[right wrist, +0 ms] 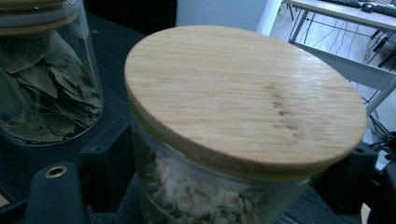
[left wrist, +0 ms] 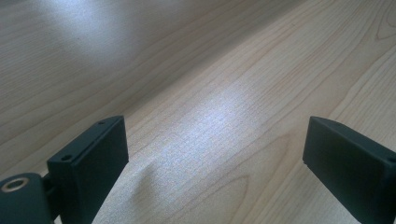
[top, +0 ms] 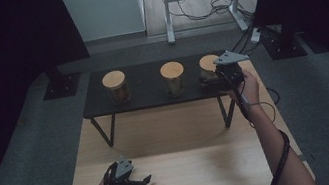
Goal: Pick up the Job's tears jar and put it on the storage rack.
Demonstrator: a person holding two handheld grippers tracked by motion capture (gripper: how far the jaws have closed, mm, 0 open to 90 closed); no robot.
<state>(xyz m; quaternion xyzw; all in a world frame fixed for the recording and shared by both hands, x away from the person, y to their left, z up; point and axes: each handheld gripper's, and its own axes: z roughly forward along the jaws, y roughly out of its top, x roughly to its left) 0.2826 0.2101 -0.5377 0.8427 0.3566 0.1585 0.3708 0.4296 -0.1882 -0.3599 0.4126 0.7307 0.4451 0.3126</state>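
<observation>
Left gripper point(top: 129, 183) is idling at 7 o'clock on the wooden table point(top: 190, 169), jaws spread with nothing between them, lying low over bare wood and looking parked to stay out of the way. Black shelf point(top: 148, 95) is standing across 12 o'clock, carrying three lidded jars in a row: left jar point(top: 116, 86) at 11, middle jar point(top: 172, 78) at 12, right jar point(top: 207, 67) at 1. Spacing is leaving room for jaws to slip in from the side. Right gripper point(right wrist: 224, 186) is sitting at the 1 o'clock jar point(right wrist: 219, 186), jaws straddling the glass just under the bamboo lid point(right wrist: 243, 93), one on each side. Pads are looking slightly off the glass, so I'm reading the jaws as parted around the jar, not pinching it. Jar is standing upright on the shelf, pale chunks inside; its neighbour, the middle jar point(right wrist: 42, 79), is holding dried leaves.
</observation>
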